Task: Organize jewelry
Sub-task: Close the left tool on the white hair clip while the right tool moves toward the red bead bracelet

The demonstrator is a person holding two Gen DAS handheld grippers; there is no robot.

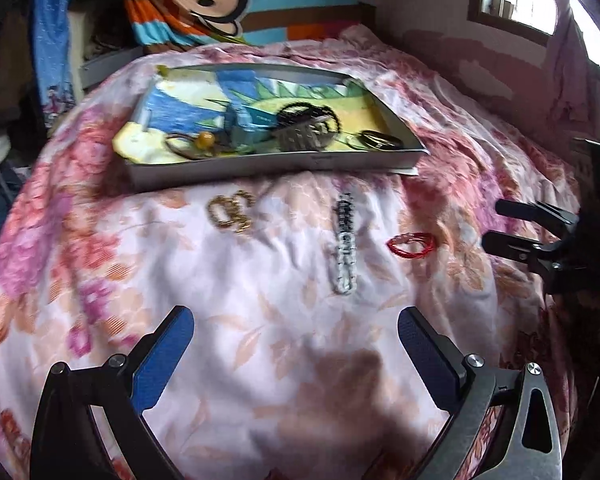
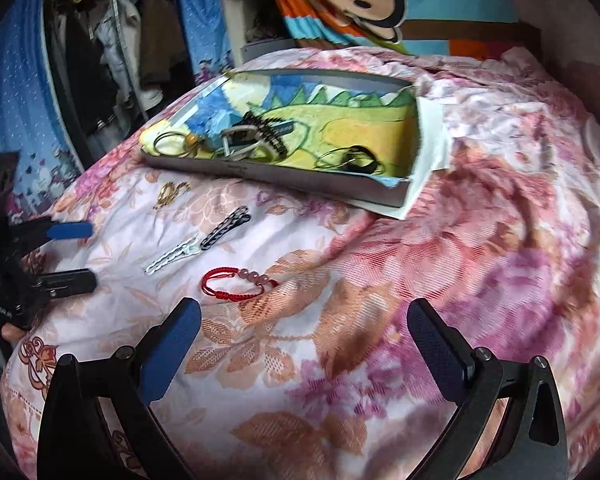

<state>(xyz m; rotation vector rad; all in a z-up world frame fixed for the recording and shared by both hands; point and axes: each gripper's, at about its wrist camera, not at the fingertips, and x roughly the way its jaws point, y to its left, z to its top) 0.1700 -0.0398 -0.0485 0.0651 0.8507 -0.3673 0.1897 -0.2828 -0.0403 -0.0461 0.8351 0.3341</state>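
Where windowlight falls, floral quilt (image 1: 260,360).

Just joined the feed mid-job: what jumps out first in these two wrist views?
Three loose pieces lie in a row on the floral quilt, in front of the tray: a gold chain, a black-and-white bracelet and a red cord bracelet. The tray behind them, with a bright drawing inside, already holds several pieces. Both grippers, left gripper and right gripper, hang open and empty.
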